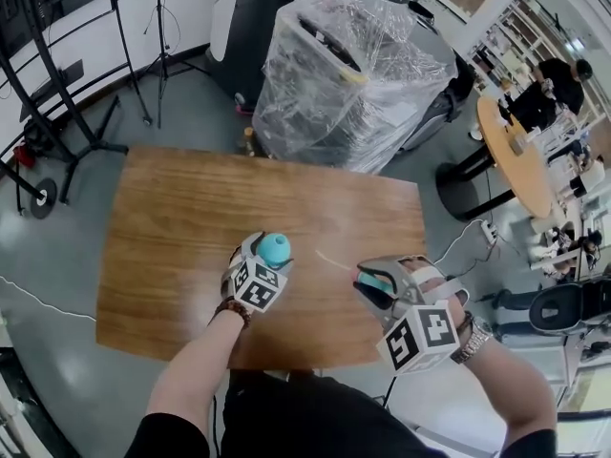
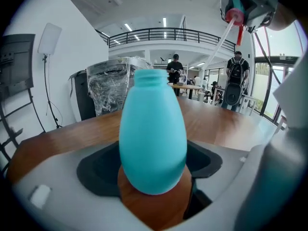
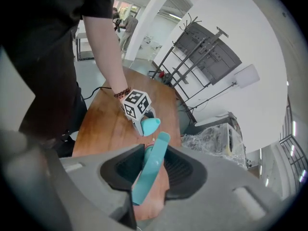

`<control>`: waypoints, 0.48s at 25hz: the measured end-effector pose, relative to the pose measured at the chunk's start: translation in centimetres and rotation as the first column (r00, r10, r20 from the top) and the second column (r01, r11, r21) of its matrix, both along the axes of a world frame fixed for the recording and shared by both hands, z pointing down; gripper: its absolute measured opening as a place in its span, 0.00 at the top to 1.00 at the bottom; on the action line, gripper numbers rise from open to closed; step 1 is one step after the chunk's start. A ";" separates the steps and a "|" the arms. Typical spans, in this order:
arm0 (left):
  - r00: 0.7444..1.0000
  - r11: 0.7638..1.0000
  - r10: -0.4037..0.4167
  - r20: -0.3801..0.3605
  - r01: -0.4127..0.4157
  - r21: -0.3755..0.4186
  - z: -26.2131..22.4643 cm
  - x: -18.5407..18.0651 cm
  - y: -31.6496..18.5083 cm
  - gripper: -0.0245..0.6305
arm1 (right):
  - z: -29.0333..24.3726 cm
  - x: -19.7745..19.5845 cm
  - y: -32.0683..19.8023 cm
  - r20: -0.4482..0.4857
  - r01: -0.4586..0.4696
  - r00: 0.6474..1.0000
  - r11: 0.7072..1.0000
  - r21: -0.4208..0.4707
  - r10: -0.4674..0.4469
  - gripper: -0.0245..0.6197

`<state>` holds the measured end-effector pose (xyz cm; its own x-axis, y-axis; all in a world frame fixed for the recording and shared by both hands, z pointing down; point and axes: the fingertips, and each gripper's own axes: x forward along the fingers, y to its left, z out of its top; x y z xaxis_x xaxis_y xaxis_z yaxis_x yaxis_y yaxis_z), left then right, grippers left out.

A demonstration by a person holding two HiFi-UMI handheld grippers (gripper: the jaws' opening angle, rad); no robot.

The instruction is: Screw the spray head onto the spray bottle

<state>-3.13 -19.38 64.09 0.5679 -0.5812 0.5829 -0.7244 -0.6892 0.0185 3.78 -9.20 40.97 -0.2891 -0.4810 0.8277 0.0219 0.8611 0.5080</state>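
The near half of a wooden table (image 1: 172,246) sits below me. At near left, my left gripper (image 1: 260,265) comes in from the near edge with the teal bottle (image 2: 153,134) between its jaws. The jaws are spread wide, and their dark pads meet the bottle's widest part with no gap showing on either side, so I read the bottle as grasped by its body. It stands upright, with its base low over the wood. I cannot tell whether the base rests on the table. Its neck (image 2: 148,77) is open and bare. Moving right, a thin pale tube (image 2: 221,41) slants down toward the bottle. Its tip is near the neck but apart from it, not inside. The tube hangs from the spray head (image 3: 153,162), which is held up off the table, to the right of the bottle's mouth and higher than it. My right gripper (image 1: 370,289) is clenched on the spray head, its pads pressing a teal part of it from both sides. As I judge it, the task is at its start: each piece is in a gripper, but nothing is joined. I have yet to bring the spray head over the neck, feed the tube down into the bottle, seat the collar on the neck and turn it tight while the left gripper keeps the bottle from spinning.
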 end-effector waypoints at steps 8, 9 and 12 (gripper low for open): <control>0.990 0.994 0.091 0.109 -0.098 0.057 -1.9 1.2 1.5 0.33 | -2.2 -1.5 0.6 0.028 0.047 0.999 0.996 -0.077 -0.045 0.78; 0.984 0.991 0.111 0.140 -0.121 0.064 -2.0 1.5 1.9 0.33 | -2.4 -1.6 0.6 0.028 0.054 0.998 0.995 -0.084 -0.052 0.78; 0.962 0.979 0.165 0.219 -0.187 0.083 -2.3 2.4 2.8 0.33 | -3.0 -1.6 0.9 0.028 0.061 0.998 0.993 -0.099 -0.058 0.78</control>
